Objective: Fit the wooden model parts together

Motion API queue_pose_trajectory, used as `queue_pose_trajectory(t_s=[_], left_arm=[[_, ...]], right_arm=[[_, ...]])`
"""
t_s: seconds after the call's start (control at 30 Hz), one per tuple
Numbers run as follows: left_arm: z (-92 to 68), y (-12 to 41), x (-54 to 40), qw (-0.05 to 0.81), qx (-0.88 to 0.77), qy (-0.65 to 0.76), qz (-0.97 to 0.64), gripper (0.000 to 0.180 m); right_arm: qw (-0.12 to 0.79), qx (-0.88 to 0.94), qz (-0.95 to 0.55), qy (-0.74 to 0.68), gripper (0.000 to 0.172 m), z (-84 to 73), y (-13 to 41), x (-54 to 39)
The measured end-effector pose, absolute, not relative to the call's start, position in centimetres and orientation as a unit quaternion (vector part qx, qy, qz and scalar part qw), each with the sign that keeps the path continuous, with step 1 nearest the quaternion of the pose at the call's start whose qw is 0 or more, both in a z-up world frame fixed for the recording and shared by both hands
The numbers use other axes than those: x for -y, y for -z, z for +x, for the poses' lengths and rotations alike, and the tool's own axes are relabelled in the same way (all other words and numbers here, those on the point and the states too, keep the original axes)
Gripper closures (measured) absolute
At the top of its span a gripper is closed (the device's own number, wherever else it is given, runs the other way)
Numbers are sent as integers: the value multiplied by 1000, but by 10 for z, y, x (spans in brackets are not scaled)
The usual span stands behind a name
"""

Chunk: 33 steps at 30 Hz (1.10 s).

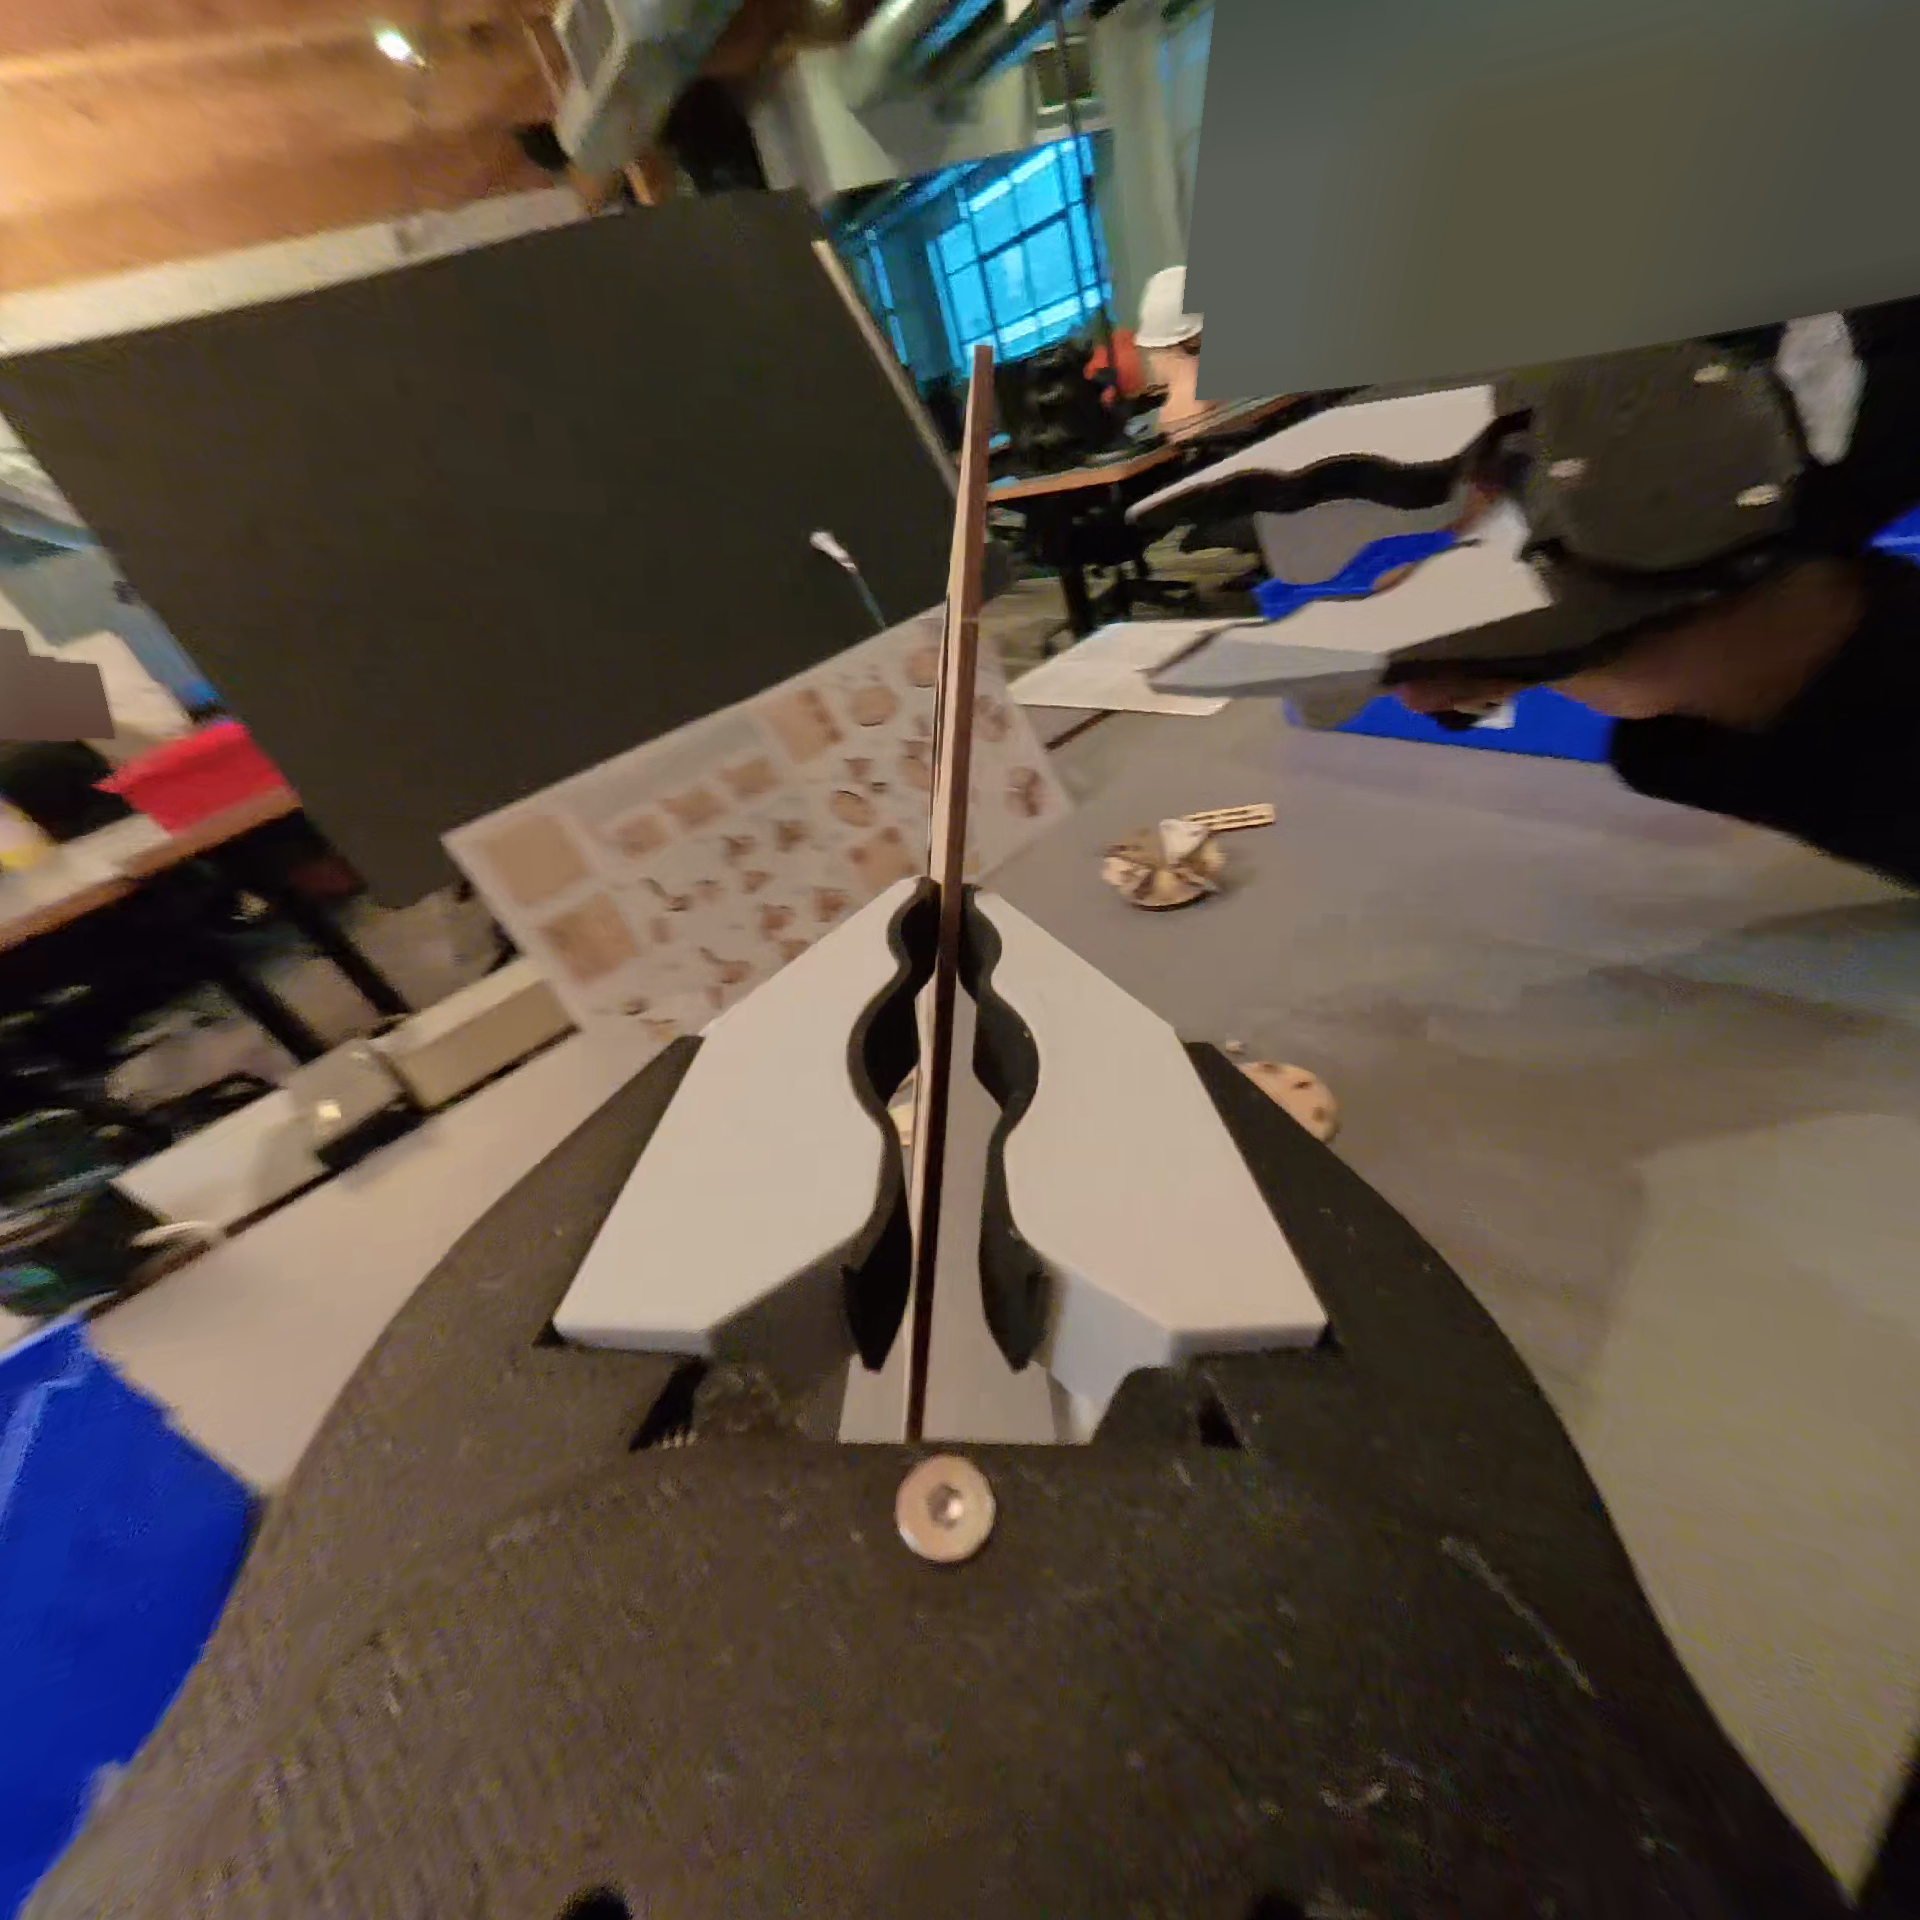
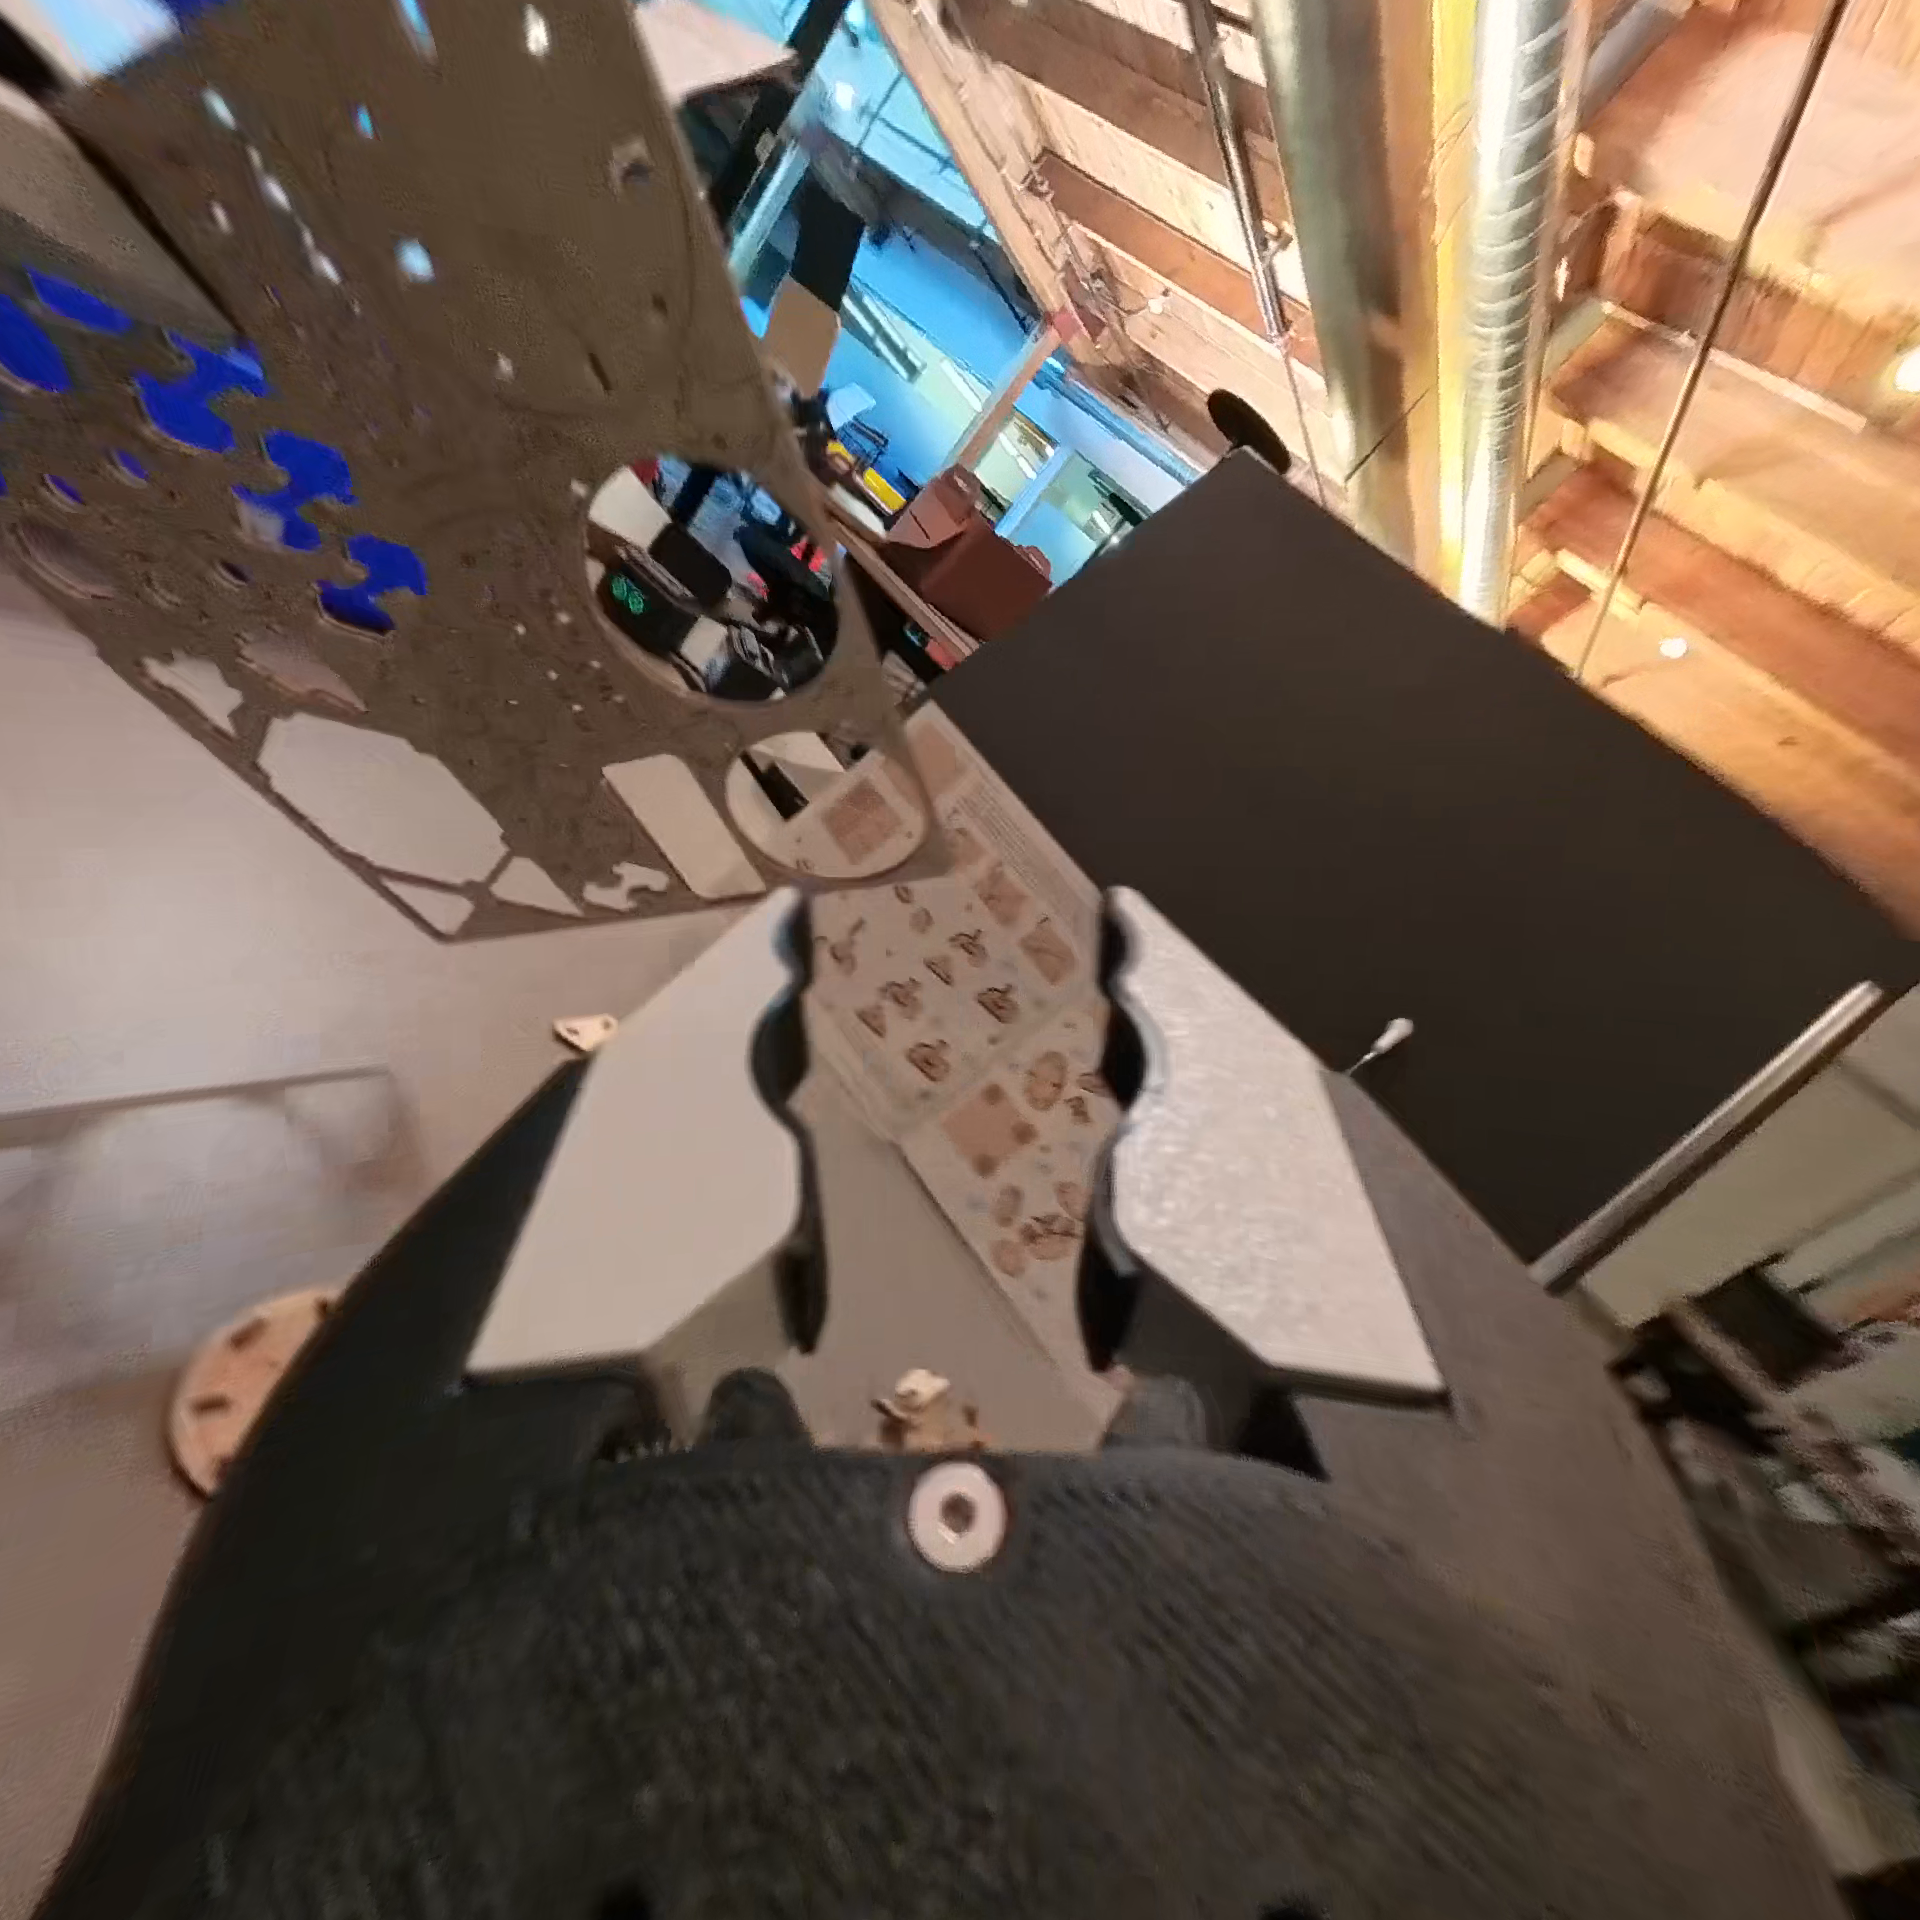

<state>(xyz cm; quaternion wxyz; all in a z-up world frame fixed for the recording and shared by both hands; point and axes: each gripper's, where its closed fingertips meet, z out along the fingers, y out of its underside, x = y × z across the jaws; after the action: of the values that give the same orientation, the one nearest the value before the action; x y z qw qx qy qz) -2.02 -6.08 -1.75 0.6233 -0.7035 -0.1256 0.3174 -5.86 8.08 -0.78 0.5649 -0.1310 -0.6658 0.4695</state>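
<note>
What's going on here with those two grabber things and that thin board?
A person holds a two-finger gripper in each hand over a grey table. The left gripper is clamped on a thin wooden sheet full of cut-out holes and holds it up on edge. The right gripper is open and holds nothing, with its fingers close by the sheet's corner. On the table lie a printed sheet of pictures, a small round wooden assembly and a few loose wooden pieces.
</note>
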Motion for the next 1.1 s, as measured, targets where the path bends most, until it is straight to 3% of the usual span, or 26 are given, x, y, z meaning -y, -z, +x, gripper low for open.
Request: queue_pose_trajectory(t_s=[0.03,0.1,0.23,0.37,0.43,0.5,0.57,0.67,0.73,0.77,0.97,1.1], left_arm=[[-27,15,67,614,125,-338,-703,180],[-43,19,77,568,116,-400,-710,180],[-78,49,80,390,61,-553,-734,180],[-71,76,33,296,-44,-595,-746,180],[-63,90,10,263,-90,-605,-746,180],[-57,98,-7,254,-119,-619,-734,180],[-56,101,-15,262,-125,-618,-731,180],[-52,113,-21,305,-106,-553,-768,175],[-35,123,-25,345,-74,-444,-824,149],[-20,122,-28,376,-59,-379,-844,149],[2,63,-9,500,23,-210,-840,124],[-14,28,6,546,72,-143,-822,131]], right_arm=[[550,661,-146,-489,107,-59,8,-79],[482,655,-175,-555,102,-54,10,-67],[161,589,-254,-750,95,-32,18,-26],[-93,535,-328,-773,85,-38,46,-9],[-166,491,-361,-775,91,-49,55,-17],[-228,434,-381,-784,114,-58,62,-32],[-243,419,-399,-779,144,-66,75,-41],[-210,440,-415,-768,151,-74,85,-47],[-171,468,-413,-762,157,-76,86,-50],[-152,482,-410,-759,161,-76,85,-51],[-104,550,-372,-740,172,-71,77,-54],[-146,641,-354,-665,172,-55,100,-36]])
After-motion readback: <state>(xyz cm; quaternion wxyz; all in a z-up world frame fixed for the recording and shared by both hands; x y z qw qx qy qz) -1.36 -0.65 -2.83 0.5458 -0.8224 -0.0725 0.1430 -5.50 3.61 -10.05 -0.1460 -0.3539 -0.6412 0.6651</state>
